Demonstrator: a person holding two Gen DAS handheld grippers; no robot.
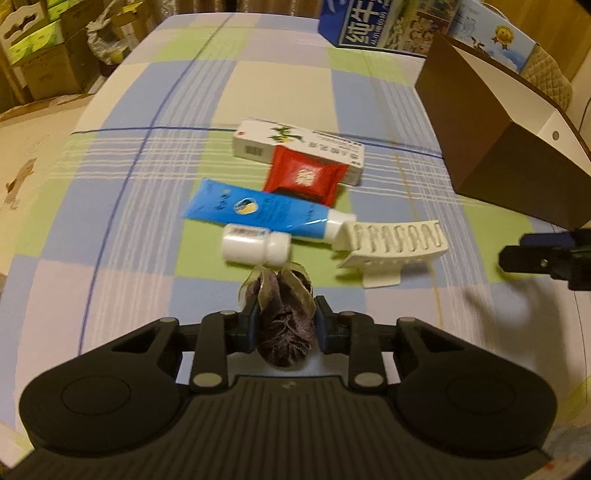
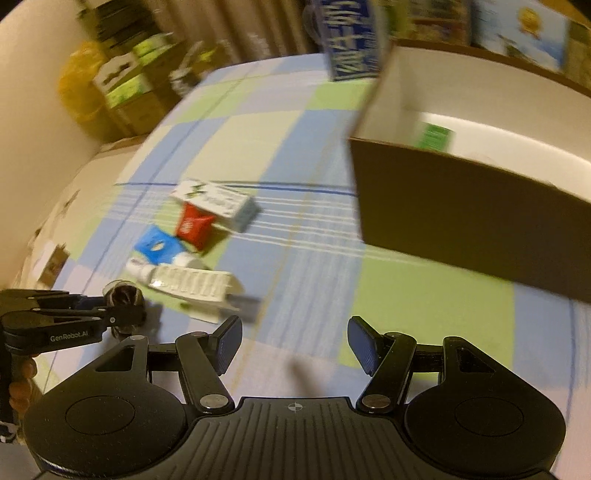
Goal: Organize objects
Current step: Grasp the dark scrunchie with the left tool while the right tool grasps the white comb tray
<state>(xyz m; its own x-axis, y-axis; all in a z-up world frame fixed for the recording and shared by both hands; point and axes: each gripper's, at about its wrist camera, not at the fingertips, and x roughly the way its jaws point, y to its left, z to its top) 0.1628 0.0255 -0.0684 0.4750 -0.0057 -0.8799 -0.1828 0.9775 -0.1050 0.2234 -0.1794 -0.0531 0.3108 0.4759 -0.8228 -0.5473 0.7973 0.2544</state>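
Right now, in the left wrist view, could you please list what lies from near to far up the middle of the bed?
Left tongs shut on purple scrunchie → white bottle → blue tube → red packet → white carton → blue milk box.

Blue milk carton (image 1: 360, 22) at the table's far edge, stacked green-and-white boxes (image 1: 31, 40), possibly cardboard, far left

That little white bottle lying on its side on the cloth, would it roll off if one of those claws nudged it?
Probably, somewhat. The white bottle is round and lies on its side, so a push across its length would likely roll it. The blue tube lies right behind it and might stop it that way. The soft checked cloth should slow it. It looks small and probably light.
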